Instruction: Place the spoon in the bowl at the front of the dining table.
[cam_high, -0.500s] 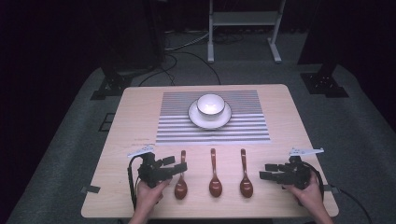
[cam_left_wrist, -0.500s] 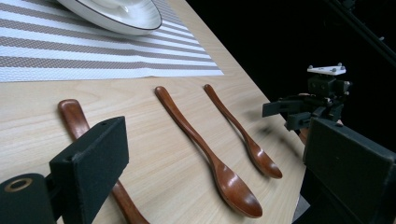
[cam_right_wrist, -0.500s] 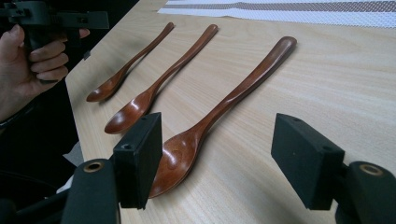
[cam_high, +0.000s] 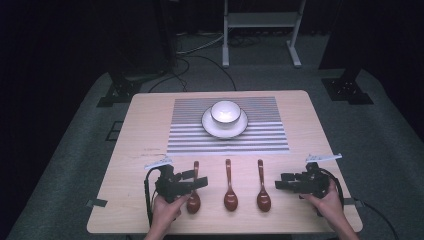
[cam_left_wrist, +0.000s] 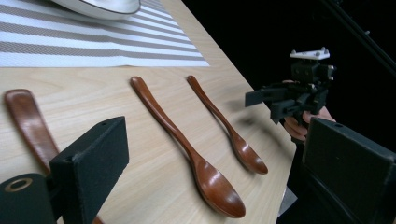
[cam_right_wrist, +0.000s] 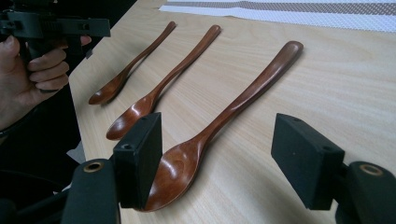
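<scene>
While both grippers hovered near the desk's near edge, jaws stood wide and empty: left gripper over the left spoon, right gripper just right of the right spoon; middle spoon between. Spoons looked light, stiff, glossy, likely slippery. Best grip was probably across the slim handle, mid-length.

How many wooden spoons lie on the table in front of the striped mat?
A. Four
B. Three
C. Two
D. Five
B: the high view shows a left spoon, a middle spoon and a right spoon side by side below the striped mat.
</scene>
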